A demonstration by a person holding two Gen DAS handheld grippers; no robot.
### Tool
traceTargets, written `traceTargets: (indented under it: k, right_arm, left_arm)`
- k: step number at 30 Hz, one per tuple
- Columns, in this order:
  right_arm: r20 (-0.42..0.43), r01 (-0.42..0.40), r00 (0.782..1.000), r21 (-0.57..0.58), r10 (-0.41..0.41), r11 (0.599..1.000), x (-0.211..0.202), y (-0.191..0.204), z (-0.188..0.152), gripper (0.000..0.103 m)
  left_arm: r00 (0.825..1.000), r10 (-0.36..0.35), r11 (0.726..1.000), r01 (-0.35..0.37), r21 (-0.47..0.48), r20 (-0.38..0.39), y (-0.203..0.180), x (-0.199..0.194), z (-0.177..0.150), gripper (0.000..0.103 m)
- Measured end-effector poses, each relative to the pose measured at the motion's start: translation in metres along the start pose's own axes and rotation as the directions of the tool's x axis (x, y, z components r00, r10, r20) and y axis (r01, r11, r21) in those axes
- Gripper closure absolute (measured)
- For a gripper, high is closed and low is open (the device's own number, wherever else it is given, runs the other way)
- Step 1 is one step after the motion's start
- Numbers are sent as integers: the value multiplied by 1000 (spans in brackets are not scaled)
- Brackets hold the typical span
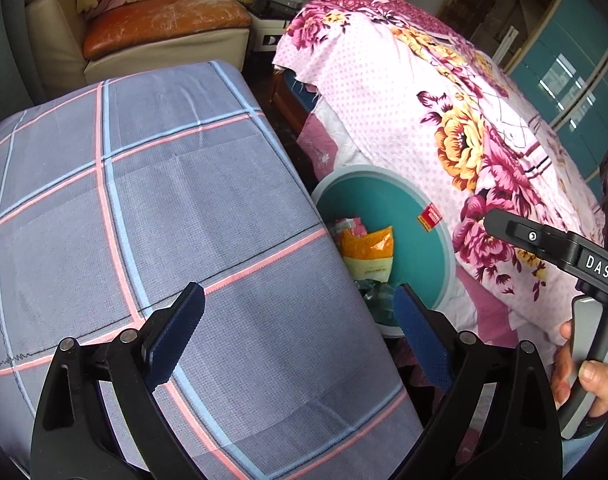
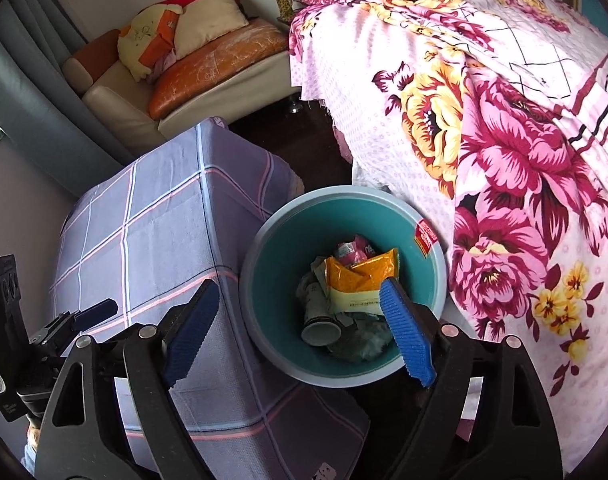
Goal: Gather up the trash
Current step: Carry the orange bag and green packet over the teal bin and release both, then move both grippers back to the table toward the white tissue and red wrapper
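R gripper (image 2: 299, 324) hangs over the teal bin (image 2: 263, 240), fingers spread wide, nothing between them. Orange wrapper (image 2: 360, 272) lies in the bin just beyond its right fingertip, on top of other scraps; a paper cup (image 2: 320, 332) lies on its side between the two fingers, lower down. L gripper (image 1: 299, 328) also spread wide & empty, over the checked cloth (image 1: 143, 200) w/ its right finger at the cloth's edge, bin beyond that finger.

No loose trash shows on the cloth or the floral bedspread (image 2: 504, 160) in either view, so prob the drop is done or nearly.

Risks, as I judge them:
- R right finger sits close to the wrapper; pulling back carelessly could snag it & drag it out.
- Bin stands tight btwn cloth-covered surface & bedspread; a sideways swing could knock the rim & tip it.
- L fingers could catch the cloth & pull it askew.
- The two grippers are near each other; could collide.
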State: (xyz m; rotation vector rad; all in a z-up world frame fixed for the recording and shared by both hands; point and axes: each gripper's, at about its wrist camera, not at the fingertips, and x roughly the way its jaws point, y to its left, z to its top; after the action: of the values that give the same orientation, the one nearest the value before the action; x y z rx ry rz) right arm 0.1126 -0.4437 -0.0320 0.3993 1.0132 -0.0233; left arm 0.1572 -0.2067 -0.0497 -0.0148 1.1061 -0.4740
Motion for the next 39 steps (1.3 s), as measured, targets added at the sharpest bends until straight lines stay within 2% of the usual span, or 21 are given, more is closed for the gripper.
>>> traceTargets:
  k: [11,28,39]
  right_arm:
    - [-15,17,1000,-7,-17,1000,-13,25,-18,20]
    - [-55,-17,998,-147,9,989,-39,124,-62,19]
    - [-120,-84,991,-288,51,954,-43,203,-102,19]
  left_arm:
    - [1000,-14,1000,14,-21,18,19,-25,-20,8]
    - [996,-8,993,18,-119,90,89,-99,-73,8]
    - [988,104,981,-82,-177,118,154,-160,-134,8]
